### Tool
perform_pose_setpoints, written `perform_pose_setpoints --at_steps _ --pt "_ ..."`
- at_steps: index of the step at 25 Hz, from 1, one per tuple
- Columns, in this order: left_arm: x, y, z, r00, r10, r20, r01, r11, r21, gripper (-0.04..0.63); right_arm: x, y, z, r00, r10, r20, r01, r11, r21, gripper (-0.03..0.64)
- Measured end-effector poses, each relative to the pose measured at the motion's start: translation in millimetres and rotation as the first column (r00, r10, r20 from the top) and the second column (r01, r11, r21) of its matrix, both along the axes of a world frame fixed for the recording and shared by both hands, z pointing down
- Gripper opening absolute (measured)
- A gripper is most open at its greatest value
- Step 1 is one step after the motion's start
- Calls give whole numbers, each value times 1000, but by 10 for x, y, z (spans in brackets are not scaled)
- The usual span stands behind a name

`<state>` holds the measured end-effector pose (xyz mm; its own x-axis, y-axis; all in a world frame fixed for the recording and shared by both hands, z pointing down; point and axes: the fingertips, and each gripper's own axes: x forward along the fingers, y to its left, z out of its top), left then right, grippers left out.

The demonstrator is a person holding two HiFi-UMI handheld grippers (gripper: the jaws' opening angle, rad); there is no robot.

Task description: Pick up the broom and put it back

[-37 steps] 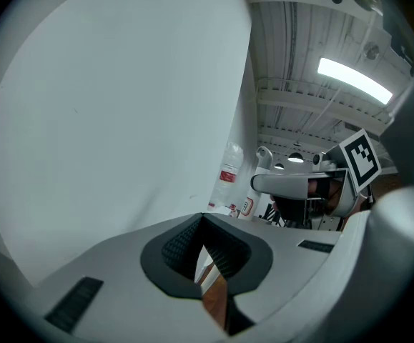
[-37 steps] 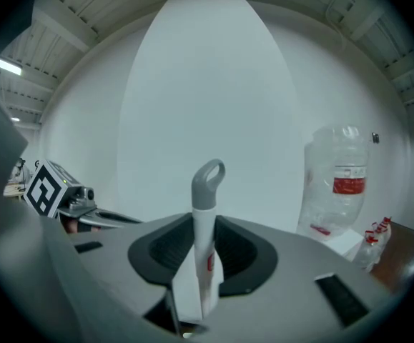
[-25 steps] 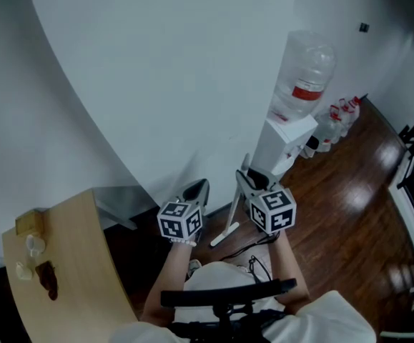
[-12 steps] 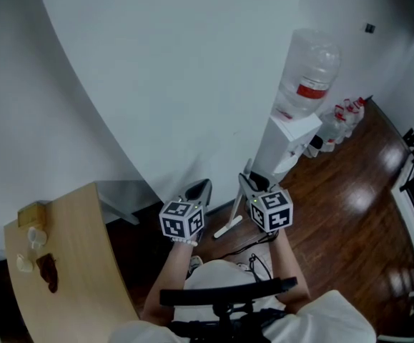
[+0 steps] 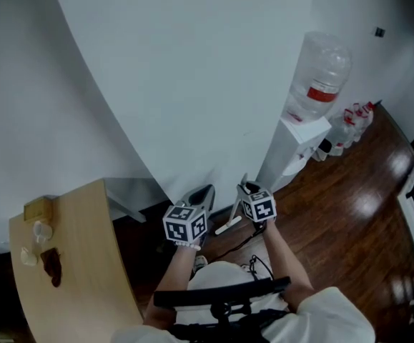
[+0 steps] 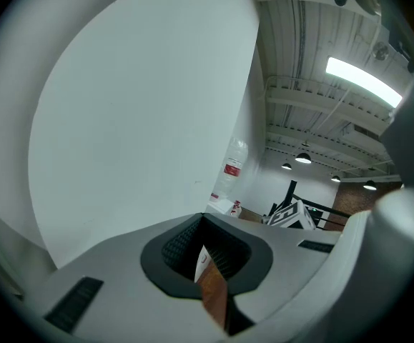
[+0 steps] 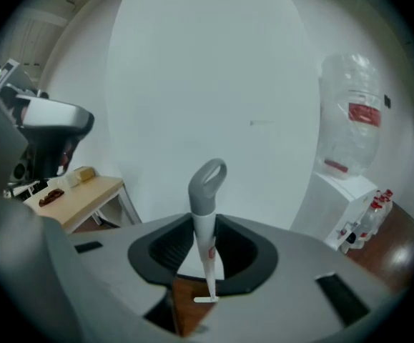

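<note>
The broom (image 5: 234, 207) has a white shaft and a grey loop handle (image 7: 209, 178). It stands tilted by the white wall, its white foot (image 5: 225, 228) down on the dark wood floor. My right gripper (image 5: 248, 189) is shut on the shaft just below the grey handle, and in the right gripper view the shaft (image 7: 207, 252) runs between the pads. My left gripper (image 5: 202, 191) hangs just left of the broom, apart from it. Its fingertips meet and nothing is held between them (image 6: 199, 220).
A white water dispenser (image 5: 292, 145) with a big clear bottle (image 5: 322, 77) stands right of the broom. Several small bottles (image 5: 353, 116) sit on the floor behind it. A light wooden table (image 5: 71, 263) is at the left. A black cable (image 5: 246, 245) lies below the broom.
My right gripper has sunk toward the floor with the broom in it. The left gripper has hardly shifted.
</note>
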<state>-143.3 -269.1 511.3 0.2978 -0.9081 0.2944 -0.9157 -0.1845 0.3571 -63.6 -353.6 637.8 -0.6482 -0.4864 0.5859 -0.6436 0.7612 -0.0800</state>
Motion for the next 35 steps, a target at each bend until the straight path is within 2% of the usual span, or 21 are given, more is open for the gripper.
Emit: perform_pose_setpoints --at_steps 5,11,22,35 --pt "-92 64 100 1000 -25 -13 25 999 -21 -11 -219 -57 502 997 -39 -66 33 996 -88 123" --pt "-294 152 252 997 -68 -26 66 996 -58 -11 -507 -256 646 997 -42 -58 35 992 -125 124" --pt "-457 166 475 996 -89 -29 85 991 -106 -11 -965 -500 716 997 -46 -60 39 993 -115 129" --pt "-369 228 777 995 -85 -53 75 984 -163 -11 -1071 -636 749 999 -38 -38 34 993 -109 137"
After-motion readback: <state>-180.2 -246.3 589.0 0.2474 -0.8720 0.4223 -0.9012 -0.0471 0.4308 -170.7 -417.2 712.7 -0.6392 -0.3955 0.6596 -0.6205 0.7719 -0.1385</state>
